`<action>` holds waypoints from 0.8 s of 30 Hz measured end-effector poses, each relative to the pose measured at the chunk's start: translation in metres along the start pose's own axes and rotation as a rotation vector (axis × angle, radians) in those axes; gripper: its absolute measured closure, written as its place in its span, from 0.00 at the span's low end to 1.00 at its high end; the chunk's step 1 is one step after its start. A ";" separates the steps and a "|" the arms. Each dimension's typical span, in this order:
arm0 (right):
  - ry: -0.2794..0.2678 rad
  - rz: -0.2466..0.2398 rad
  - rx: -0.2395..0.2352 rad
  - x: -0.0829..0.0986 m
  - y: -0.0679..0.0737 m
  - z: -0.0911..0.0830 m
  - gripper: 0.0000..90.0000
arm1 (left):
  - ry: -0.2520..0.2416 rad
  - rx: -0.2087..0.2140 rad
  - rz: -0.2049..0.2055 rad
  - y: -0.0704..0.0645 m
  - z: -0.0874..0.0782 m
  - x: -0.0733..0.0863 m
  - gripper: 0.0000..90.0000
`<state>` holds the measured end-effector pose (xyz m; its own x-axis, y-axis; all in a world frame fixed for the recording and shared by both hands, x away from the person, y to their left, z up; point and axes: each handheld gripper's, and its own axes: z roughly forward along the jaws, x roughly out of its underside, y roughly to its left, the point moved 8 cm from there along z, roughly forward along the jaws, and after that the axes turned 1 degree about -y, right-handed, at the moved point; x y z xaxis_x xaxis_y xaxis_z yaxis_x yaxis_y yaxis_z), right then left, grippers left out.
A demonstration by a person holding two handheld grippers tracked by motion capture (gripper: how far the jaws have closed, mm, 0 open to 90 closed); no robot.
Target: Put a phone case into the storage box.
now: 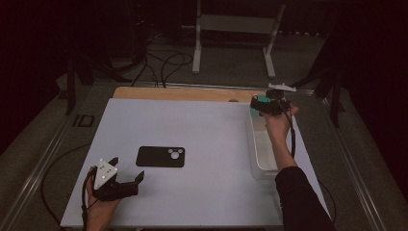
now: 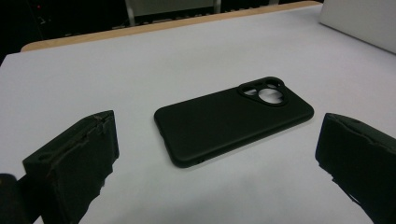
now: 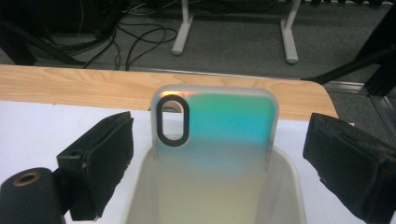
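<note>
1. Black phone case: we note it lies flat, back up, on the white table, just ahead of the left gripper and between the lines of its two jaws. Lying flat in the open leaves both long edges free, which we judge suits a pinch from the sides.
2. Left gripper: released, jaws spread wide, empty, low over the table just short of the case.
3. Iridescent phone case: it stands on end, leaning against the far wall of the clear bin, directly ahead of the right gripper. Upright, it presents its side edges to the jaws.
4. Right gripper: released as well, jaws apart on either side of the standing case, touching nothing that we can see.
5. Count: two phone cases (one black, one iridescent), one bin, two grippers.
6. Camera cut-outs: the black case has one cluster; the iridescent one has a single oval.
</note>
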<state>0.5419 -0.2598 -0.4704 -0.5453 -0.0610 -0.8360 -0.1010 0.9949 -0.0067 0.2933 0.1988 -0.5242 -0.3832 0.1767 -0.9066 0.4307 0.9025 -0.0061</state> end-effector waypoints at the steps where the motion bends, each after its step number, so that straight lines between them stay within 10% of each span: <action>1: -0.009 -0.004 -0.005 -0.002 0.000 -0.003 0.10 | 0.000 -0.001 0.001 0.000 0.000 0.000 0.00; 24: -0.168 -0.158 -0.265 0.015 0.055 -0.106 0.10 | -0.006 -0.003 -0.003 0.000 -0.002 -0.001 0.00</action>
<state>0.4400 -0.2150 -0.4249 -0.3636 -0.1768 -0.9146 -0.3975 0.9174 -0.0193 0.2923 0.1995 -0.5224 -0.3800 0.1715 -0.9089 0.4271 0.9042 -0.0080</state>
